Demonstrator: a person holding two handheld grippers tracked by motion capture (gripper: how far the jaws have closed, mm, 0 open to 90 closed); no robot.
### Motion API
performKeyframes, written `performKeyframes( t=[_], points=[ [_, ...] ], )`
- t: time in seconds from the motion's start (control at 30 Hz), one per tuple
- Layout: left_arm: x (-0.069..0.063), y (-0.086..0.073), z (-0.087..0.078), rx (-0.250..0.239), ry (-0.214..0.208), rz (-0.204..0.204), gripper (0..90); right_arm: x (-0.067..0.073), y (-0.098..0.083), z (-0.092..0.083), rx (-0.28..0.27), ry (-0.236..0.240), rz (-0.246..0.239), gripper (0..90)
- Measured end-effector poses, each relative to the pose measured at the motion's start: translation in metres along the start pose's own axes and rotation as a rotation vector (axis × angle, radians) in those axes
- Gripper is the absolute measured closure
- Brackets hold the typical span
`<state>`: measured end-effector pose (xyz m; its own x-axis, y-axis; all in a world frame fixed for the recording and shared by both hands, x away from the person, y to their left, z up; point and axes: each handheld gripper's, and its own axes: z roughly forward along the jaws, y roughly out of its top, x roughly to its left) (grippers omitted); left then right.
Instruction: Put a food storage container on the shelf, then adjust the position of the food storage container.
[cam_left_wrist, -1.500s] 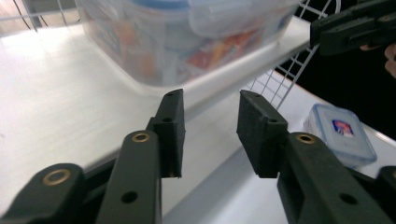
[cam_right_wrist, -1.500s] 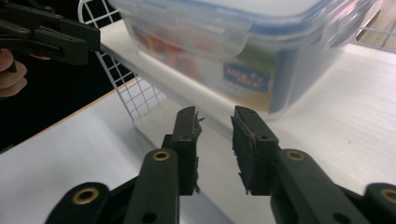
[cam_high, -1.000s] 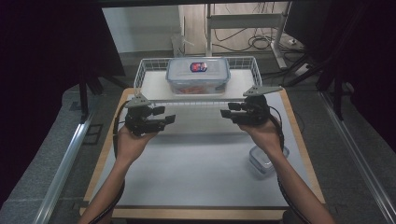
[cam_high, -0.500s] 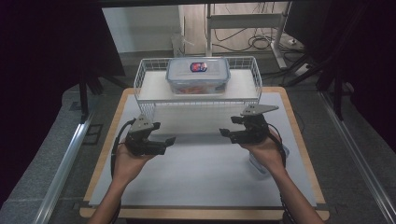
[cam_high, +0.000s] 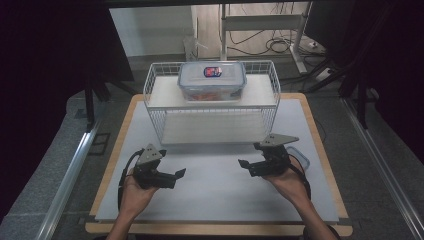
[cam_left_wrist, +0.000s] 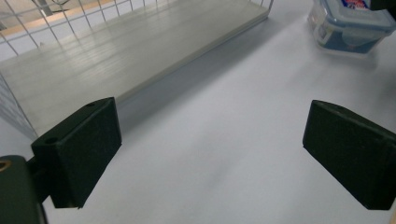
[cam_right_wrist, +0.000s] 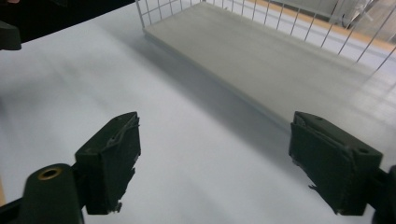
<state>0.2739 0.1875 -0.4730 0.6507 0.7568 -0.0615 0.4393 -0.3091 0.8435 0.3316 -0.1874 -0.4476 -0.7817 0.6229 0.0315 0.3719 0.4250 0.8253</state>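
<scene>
Here, the left gripper hovers low over the white worktop, its jaws wide apart after just opening, with nothing between them. Behind it, the white wire rack stands at the far middle of the worktop, and a big clear container with a lid sits on its top shelf. The right gripper has also just been opening and is wide and empty. Just beside the right hand, a small lidded container lies on the worktop.
</scene>
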Motion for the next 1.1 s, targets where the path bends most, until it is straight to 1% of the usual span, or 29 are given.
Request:
performKeyframes(
  t=[0.13, 0.17, 0.27, 0.33, 0.43, 0.5, 0.53, 0.57, 0.63, 0.7, 0.8, 0.87, 0.93, 1.0, 1.1],
  points=[
    [0.001, -0.016, 0.003, 0.015, 0.001, -0.03, 3.0, 0.002, -0.014, 0.001, 0.009, -0.005, 0.032, 13.0],
    [0.0, -0.02, 0.005, 0.029, 0.005, -0.029, 3.0, 0.003, -0.017, 0.001, 0.016, -0.007, 0.035, 12.5],
    [-0.001, -0.028, 0.01, 0.068, 0.024, -0.009, 2.9, 0.004, -0.025, 0.003, 0.038, -0.023, 0.03, 11.3],
    [-0.002, -0.03, 0.013, 0.083, 0.024, -0.011, 3.0, 0.003, -0.028, 0.004, 0.049, -0.029, 0.031, 9.9],
    [-0.005, -0.03, 0.016, 0.085, 0.025, -0.002, 2.9, -0.001, -0.032, 0.005, 0.066, -0.004, 0.069, 5.1],
    [-0.006, -0.029, 0.016, 0.081, 0.025, 0.004, 2.9, -0.004, -0.034, 0.006, 0.068, 0.0, 0.091, 5.6],
    [-0.007, -0.029, 0.016, 0.08, 0.024, 0.005, 2.9, -0.006, -0.034, 0.006, 0.079, -0.001, 0.091, 6.5],
    [-0.007, -0.029, 0.016, 0.079, 0.023, 0.004, 2.9, -0.007, -0.035, 0.006, 0.092, -0.01, 0.091, 9.1],
    [-0.006, -0.03, 0.015, 0.079, 0.023, -0.004, 2.9, -0.009, -0.036, 0.004, 0.097, -0.038, 0.081, 18.6],
    [-0.006, -0.032, 0.014, 0.079, 0.021, -0.015, 3.1, -0.012, -0.036, 0.001, 0.096, -0.047, 0.089, 29.8],
    [-0.006, -0.036, 0.012, 0.081, 0.022, -0.023, 3.8, -0.019, -0.036, -0.005, 0.095, -0.065, 0.098, 43.3],
    [-0.007, -0.039, 0.011, 0.088, 0.027, -0.023, 4.1, -0.025, -0.037, -0.01, 0.093, -0.083, 0.103, 52.9],
    [-0.008, -0.042, 0.011, 0.098, 0.024, -0.022, 4.2, -0.033, -0.039, -0.016, 0.099, -0.1, 0.114, 62.8],
    [-0.009, -0.043, 0.012, 0.105, 0.024, -0.017, 4.3, -0.041, -0.041, -0.022, 0.1, -0.121, 0.118, 70.3],
    [-0.011, -0.042, 0.013, 0.102, 0.022, -0.011, 4.6, -0.054, -0.044, -0.031, 0.101, -0.161, 0.133, 76.2]
  ],
)
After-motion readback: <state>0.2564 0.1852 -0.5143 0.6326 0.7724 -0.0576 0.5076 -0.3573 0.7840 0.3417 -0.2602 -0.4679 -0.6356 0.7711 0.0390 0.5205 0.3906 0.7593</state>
